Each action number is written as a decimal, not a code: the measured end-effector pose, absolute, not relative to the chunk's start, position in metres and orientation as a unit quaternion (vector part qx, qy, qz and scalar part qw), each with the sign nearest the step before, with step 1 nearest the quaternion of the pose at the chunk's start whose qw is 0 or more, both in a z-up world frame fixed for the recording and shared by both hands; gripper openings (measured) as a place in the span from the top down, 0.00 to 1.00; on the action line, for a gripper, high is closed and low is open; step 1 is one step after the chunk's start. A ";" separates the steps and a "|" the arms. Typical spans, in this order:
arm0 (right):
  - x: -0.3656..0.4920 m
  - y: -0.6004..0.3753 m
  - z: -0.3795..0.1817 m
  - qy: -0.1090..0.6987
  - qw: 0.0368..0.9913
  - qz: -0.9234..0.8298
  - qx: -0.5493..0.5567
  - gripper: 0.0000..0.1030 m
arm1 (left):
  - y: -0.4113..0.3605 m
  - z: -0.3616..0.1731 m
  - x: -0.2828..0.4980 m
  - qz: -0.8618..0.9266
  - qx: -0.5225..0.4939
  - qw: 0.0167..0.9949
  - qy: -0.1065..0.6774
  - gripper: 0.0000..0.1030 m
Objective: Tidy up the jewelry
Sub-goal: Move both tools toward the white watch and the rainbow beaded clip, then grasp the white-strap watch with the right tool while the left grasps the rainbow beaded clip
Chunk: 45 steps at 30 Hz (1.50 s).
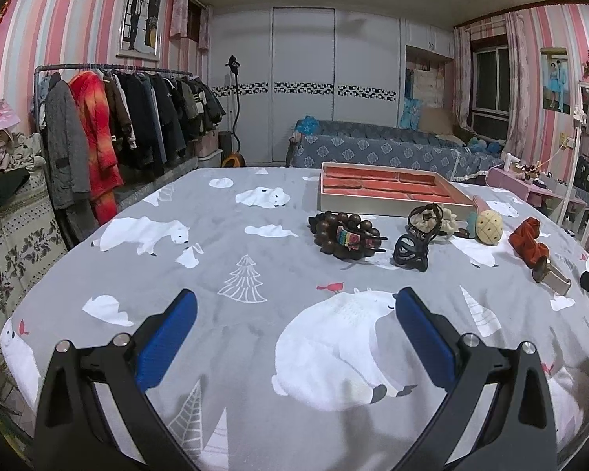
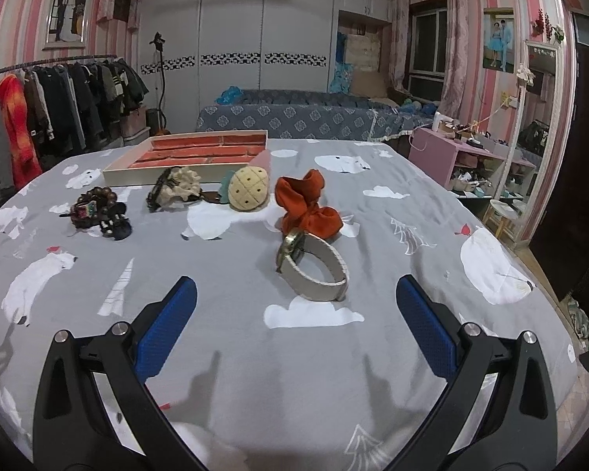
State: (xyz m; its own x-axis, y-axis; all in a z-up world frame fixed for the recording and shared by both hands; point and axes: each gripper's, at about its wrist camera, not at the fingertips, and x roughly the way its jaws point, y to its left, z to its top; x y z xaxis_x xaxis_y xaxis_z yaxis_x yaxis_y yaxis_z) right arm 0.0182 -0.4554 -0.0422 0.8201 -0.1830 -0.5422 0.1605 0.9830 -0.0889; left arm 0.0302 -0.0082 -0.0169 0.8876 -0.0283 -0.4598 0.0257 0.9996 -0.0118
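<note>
Leather, pale and stiff-looking, makes up the strap of the watch (image 2: 314,271), which lies on its side on the bed (image 2: 255,353) just ahead of the right tool (image 2: 294,306), its brass-coloured case touching the orange scrunchie (image 2: 308,208). Both tools stand wide and hold nothing; the left tool (image 1: 294,306) hovers over bare bedding, well short of the wooden bead bracelet (image 1: 339,233) and the black hair claw (image 1: 410,253). The watch probably handles light and springy: pinching across the strap loop near the case should hold better than gripping the smooth case. The beads may roll, and the scrunchie will squash. The red-lined tray (image 2: 200,153) waits beyond, its compartments seemingly empty.
</note>
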 end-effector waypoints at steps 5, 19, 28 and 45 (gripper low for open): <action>0.030 -0.465 -0.046 0.293 0.951 -0.095 -0.020 0.04 | -0.014 -0.020 0.039 -0.017 0.000 0.968 0.249 0.04; 0.098 -0.485 -0.078 0.392 0.917 -0.072 0.002 0.04 | -0.030 -0.027 0.102 -0.037 -0.035 0.951 0.304 0.04; 0.155 -0.503 -0.090 0.434 0.900 -0.043 -0.001 0.49 | -0.049 -0.035 0.167 -0.049 -0.024 0.944 0.326 0.04; 0.186 -0.509 -0.091 0.434 0.900 -0.031 -0.008 0.57 | -0.067 -0.053 0.199 -0.107 -0.006 0.929 0.355 0.75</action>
